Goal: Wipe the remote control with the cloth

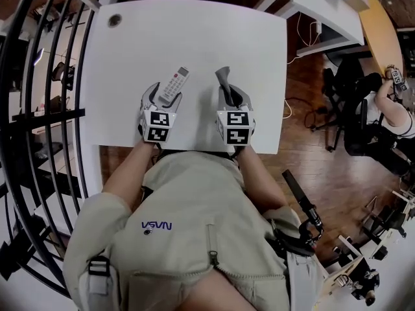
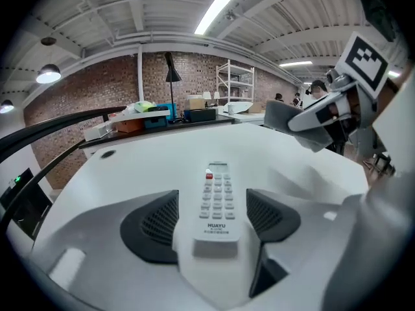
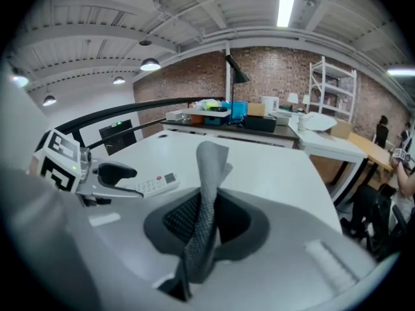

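A white remote control [image 1: 175, 83] [image 2: 217, 199] lies on the white table [image 1: 194, 31], buttons up. My left gripper [image 1: 162, 96] [image 2: 213, 216] is open around its near end, with a gap between each black pad and the remote's sides. To its right my right gripper [image 1: 228, 96] [image 3: 207, 222] is shut on a grey cloth [image 1: 223, 78] [image 3: 206, 206]. The cloth sticks up past the jaws, off the table. In the right gripper view the remote [image 3: 155, 183] and the left gripper [image 3: 110, 173] show at the left.
A round cable hole [image 1: 115, 20] sits at the table's far left corner. A black railing [image 1: 39, 109] runs along the left. Another white desk [image 1: 324, 11] stands at the far right, with a seated person [image 1: 389, 115] beyond it on the wooden floor.
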